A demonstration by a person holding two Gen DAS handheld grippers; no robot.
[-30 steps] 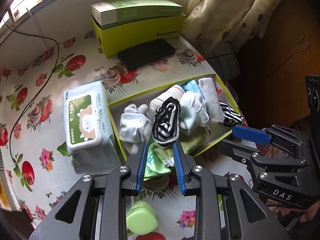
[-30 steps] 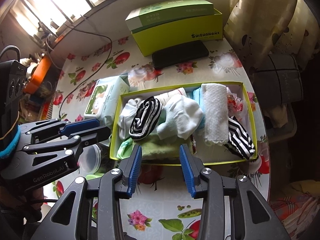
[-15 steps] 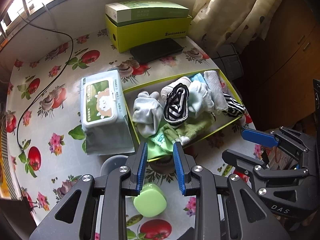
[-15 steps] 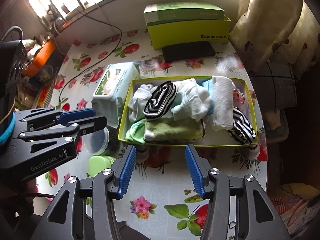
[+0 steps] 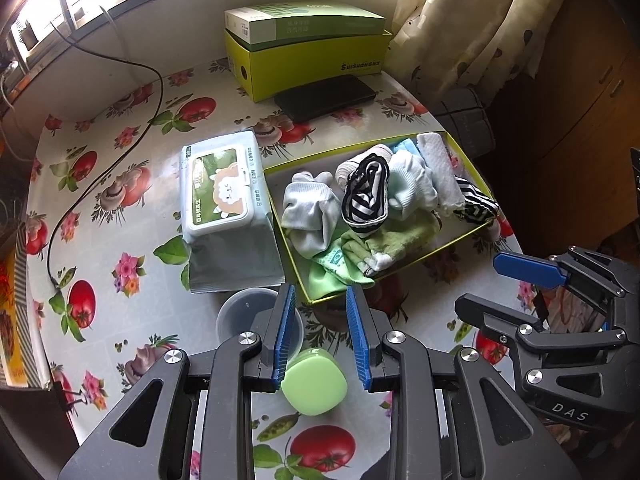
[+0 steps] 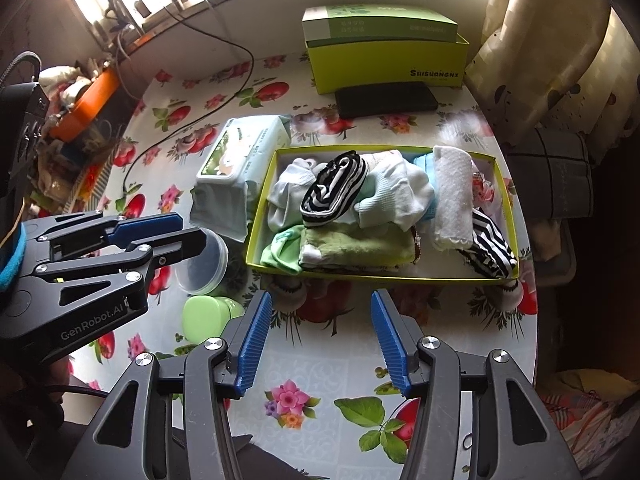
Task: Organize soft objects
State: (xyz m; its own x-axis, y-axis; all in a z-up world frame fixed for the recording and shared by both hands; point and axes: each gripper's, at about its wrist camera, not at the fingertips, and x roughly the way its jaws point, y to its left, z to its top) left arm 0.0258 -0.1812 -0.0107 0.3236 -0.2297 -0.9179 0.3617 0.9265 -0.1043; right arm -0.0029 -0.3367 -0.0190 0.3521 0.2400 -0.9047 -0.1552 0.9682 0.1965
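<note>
A shallow yellow-green box (image 5: 404,266) (image 6: 380,277) on the flowered table holds several soft things. Among them are a black-and-white striped roll (image 5: 366,196) (image 6: 334,196), a white sock (image 5: 408,184) (image 6: 396,196), a green cloth (image 5: 388,242) (image 6: 360,246), a folded white towel (image 6: 452,196) and a striped cloth (image 6: 490,248). My left gripper (image 5: 320,300) hovers just short of the box's near left corner, jaws partly apart with nothing between them. My right gripper (image 6: 320,300) hangs over the bare table in front of the box, jaws wide and empty.
A wet-wipes pack (image 5: 224,200) lies against the box's left side. A clear plastic tub (image 5: 244,312) and a green case (image 5: 314,384) sit near the left gripper. Stacked boxes (image 5: 312,56) and a black flat case (image 5: 324,96) stand at the back. A cable (image 5: 120,148) crosses the left.
Both grippers have drawn back from the box toward the table's near side, so the box looks smaller. The right jaws have spread wider. The left jaws kept their gap.
</note>
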